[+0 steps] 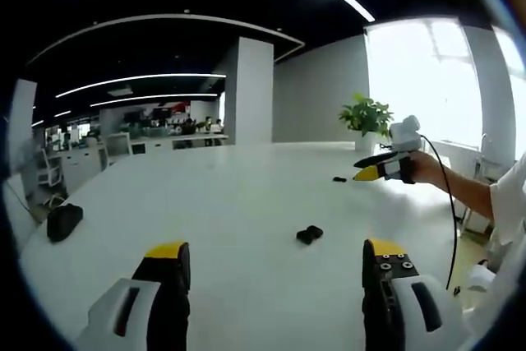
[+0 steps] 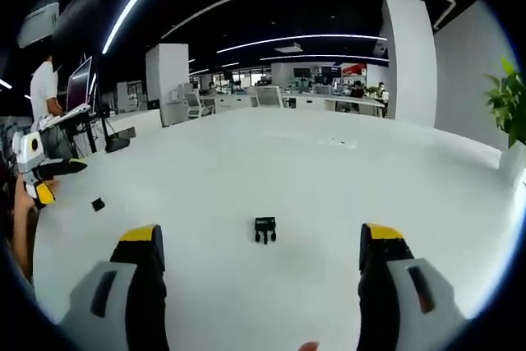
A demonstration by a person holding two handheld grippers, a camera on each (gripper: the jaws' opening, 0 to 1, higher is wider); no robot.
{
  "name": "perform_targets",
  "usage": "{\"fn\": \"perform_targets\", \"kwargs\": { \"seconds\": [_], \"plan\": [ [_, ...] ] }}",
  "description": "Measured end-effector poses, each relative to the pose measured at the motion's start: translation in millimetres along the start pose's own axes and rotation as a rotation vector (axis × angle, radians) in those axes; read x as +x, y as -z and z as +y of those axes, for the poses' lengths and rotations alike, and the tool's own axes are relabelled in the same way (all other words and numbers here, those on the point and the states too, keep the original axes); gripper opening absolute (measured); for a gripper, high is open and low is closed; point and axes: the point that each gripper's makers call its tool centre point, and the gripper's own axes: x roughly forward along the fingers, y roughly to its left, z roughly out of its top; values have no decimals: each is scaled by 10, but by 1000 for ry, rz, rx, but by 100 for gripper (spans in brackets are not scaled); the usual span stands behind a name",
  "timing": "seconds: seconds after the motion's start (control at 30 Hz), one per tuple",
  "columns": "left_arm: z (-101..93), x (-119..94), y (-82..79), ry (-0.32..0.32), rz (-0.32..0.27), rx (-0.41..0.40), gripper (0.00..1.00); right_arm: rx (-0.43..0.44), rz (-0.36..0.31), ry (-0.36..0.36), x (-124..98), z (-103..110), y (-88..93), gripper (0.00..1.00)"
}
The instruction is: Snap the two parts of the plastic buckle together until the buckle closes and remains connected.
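Note:
A black buckle part (image 1: pixel 310 234) lies on the white table (image 1: pixel 230 203), just beyond and between my left gripper's (image 1: pixel 275 256) open, empty jaws. A smaller black piece (image 1: pixel 339 178) lies farther off, near the right gripper (image 1: pixel 380 168), which a hand holds above the table. In the right gripper view the buckle part (image 2: pixel 265 229) sits centred just ahead of my open, empty right gripper (image 2: pixel 260 240). The smaller black piece (image 2: pixel 98 204) lies to the left, close to the left gripper (image 2: pixel 45 180).
A black pouch (image 1: pixel 63 221) rests near the table's left edge, and a potted plant (image 1: pixel 367 117) stands at the far side. A dark object (image 2: pixel 117 141) sits at the table's far left. A person (image 2: pixel 45 88) stands by a monitor beyond it.

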Motion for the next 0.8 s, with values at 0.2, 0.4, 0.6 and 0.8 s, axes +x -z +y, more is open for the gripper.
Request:
{"fn": "perform_targets", "kwargs": {
  "seconds": [0.2,0.4,0.6,0.8],
  "plan": [
    [-21,13,12,6,4,3,88,-28,28,19,62,-49,21,94],
    [-28,15,17,8,5,3,88,-32,48,33,121,-86,40,88],
    [-19,7,25,8,5,0,88,-56,99,31,171,-96,126,75],
    [-24,4,36,13,3,-1,88,-57,94,33,178,-89,110,66]
  ]
}}
